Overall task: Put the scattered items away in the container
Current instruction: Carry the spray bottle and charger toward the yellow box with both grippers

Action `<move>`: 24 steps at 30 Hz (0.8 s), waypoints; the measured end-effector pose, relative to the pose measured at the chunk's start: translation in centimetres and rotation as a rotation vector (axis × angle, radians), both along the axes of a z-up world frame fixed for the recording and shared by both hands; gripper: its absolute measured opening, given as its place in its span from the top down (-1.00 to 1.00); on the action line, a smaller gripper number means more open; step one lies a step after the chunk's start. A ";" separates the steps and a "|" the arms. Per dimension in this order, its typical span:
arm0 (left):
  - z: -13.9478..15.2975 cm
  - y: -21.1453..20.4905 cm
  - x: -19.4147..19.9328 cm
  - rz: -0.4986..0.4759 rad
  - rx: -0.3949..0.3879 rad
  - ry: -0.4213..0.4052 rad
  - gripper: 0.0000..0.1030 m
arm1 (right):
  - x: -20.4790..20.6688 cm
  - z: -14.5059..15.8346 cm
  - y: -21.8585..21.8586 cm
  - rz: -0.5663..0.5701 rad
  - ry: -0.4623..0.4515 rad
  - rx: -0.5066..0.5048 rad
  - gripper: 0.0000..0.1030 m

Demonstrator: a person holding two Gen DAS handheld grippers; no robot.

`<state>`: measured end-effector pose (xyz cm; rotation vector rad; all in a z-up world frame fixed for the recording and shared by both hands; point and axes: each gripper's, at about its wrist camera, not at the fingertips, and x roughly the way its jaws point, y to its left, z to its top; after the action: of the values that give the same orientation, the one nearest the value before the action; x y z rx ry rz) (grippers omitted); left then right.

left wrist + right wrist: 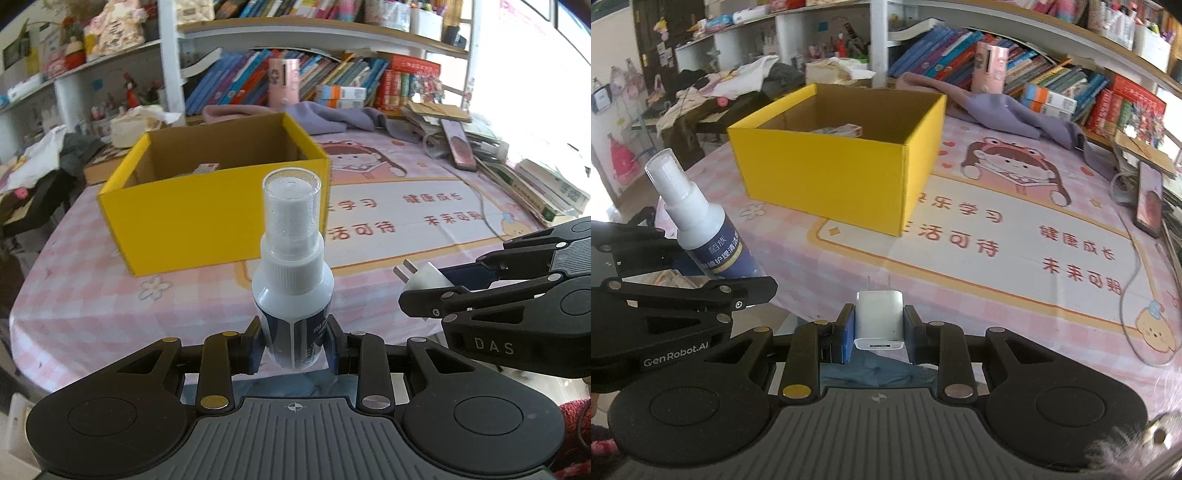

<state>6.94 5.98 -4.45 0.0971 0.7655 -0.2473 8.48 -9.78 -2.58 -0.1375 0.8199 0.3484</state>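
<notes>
Right wrist: yellow box (834,177) contents mostly hidden

Left hand-held gripper (295,343): pitched down-forward, jaws closed on bottle (293,280), pads clamping lower body, bottle upright, cap away from camera. Right hand-held gripper (879,332): same downward pitch, jaws closed on charger (879,319), prongs pointing forward. Grippers side by side, near, not touching. Red sleeve (576,421) at right edge.

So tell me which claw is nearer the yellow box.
Left, by a little. The left claw faces the yellow box head-on; the right claw sits off its corner.
</notes>
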 end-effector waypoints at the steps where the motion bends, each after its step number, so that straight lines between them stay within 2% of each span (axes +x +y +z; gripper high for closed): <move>1: 0.0 0.3 -0.1 0.013 0.001 0.001 0.40 | 0.1 -0.1 0.3 0.010 0.001 0.000 0.52; 7: 0.4 2.1 -0.4 0.086 0.003 -0.002 0.40 | 0.6 0.0 2.3 0.082 0.002 0.002 0.52; 17: 0.7 3.2 -0.1 0.148 0.005 -0.014 0.40 | 1.6 0.3 3.8 0.156 -0.004 0.004 0.52; 24: 1.9 3.6 2.0 0.183 0.030 -0.064 0.40 | 4.1 1.2 4.4 0.197 -0.054 0.033 0.52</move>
<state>8.91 9.58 -2.52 0.0624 0.7092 -0.0586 12.55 -5.38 -1.39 -0.1967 0.7483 0.5411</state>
